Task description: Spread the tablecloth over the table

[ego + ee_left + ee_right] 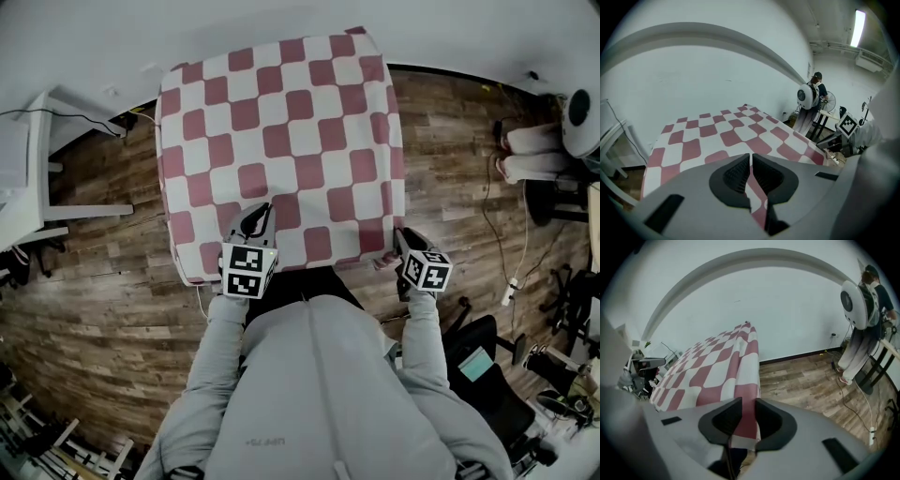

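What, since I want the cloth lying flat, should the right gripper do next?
Probably close the right gripper on the tablecloth corner: it sits between the jaws, which stand apart, while the left gripper is shut on the near edge.

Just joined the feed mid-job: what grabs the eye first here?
The red-and-white checked tablecloth spread flat at the centre. At its near edge the left hand-held gripper pinches it, while the right hand-held gripper has the near right corner between its jaws.

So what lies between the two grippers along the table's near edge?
Only the near edge of the tablecloth spans from the left gripper to the right gripper; the head view shows it.
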The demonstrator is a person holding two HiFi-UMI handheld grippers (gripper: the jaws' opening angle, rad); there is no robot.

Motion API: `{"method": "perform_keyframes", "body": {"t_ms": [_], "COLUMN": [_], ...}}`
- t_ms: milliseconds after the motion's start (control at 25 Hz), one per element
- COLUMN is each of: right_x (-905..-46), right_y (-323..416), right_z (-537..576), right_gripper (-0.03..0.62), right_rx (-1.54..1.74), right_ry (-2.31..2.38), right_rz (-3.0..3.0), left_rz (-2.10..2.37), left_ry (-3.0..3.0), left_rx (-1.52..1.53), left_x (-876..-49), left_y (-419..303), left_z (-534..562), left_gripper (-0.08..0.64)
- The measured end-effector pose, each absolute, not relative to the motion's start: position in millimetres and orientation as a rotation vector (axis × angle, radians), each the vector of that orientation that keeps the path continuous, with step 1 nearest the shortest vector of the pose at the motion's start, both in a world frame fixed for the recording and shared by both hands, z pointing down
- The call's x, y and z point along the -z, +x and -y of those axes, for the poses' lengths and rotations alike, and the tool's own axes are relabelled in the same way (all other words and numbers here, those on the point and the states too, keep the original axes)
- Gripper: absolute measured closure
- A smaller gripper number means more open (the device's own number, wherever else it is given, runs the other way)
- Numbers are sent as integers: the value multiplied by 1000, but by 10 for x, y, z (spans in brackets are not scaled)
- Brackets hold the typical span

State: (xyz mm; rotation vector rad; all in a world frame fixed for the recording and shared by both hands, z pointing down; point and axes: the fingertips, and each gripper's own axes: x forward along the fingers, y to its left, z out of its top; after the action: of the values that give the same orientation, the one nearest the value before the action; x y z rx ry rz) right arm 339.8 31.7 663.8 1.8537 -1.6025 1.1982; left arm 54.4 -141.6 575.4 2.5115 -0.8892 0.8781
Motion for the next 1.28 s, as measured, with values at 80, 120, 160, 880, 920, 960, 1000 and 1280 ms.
{"method": "perform_keyframes", "body": {"t_ms": [80, 120, 160, 880, 920, 960, 1000, 1280], "right_x": [-6629, -6623, -6617, -6581, -6598, -6620, -6652, -6781], "right_y": [3392, 3398, 3408, 3910, 3921, 3925, 3922, 3929], "right_z": [-326, -333, -340, -361, -344, -330, -323, -370], "right_gripper": [503, 514, 529, 571, 571, 571, 571, 568], "right_rx": [-1177, -1162, -1139, -778, -786, -801, -825, -928], "right_ry": [1838, 1834, 1829, 1638, 1631, 1625, 1622, 1708], "right_rz": [1610, 1605, 1595, 1480, 1486, 1494, 1502, 1497], "left_rz": [837, 813, 792, 722, 725, 727, 730, 745], "left_ry": [2546, 2562, 2574, 2631, 2630, 2629, 2627, 2615], "left_rx": [-884, -888, -893, -921, -922, -924, -927, -934], "left_x": [-5725, -5718, -5716, -5684, -5688, -5695, -5705, -5733], "left_y": [696, 759, 815, 1079, 1070, 1060, 1049, 997], "left_z": [1339, 1305, 1278, 1187, 1192, 1197, 1203, 1194], "left_gripper": [532, 532, 532, 532, 532, 532, 532, 532]}}
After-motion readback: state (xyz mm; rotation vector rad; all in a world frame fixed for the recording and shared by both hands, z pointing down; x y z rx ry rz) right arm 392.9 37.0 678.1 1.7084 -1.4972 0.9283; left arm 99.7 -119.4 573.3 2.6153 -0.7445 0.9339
